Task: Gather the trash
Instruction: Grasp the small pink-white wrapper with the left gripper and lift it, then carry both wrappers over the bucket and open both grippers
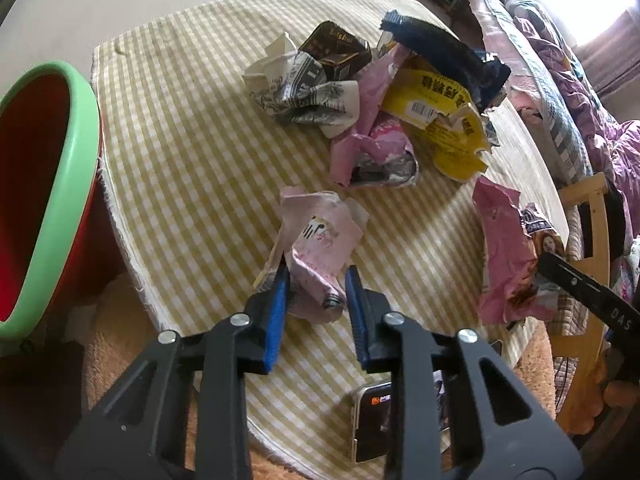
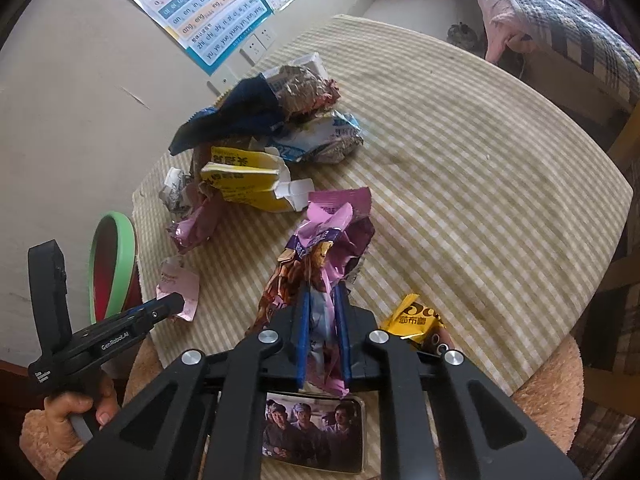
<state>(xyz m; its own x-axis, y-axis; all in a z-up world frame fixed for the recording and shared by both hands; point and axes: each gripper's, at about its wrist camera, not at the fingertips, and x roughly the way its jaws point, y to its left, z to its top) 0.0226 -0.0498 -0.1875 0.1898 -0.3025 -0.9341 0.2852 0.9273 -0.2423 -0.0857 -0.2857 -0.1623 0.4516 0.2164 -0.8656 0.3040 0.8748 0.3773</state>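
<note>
Pink crumpled wrapper (image 1: 320, 256) sits clamped in our left gripper (image 1: 318, 280) at the table (image 1: 180, 140) edge, near the red bin (image 1: 36, 184) that should take it. Our right gripper (image 2: 322, 304) is shut on a purple snack bag (image 2: 320, 248), so both loads can go over together.

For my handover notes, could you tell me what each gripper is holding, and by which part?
The left gripper clamps the pale pink wrapper by its near crumpled end. The right gripper clamps the purple snack bag by its near end.
</note>
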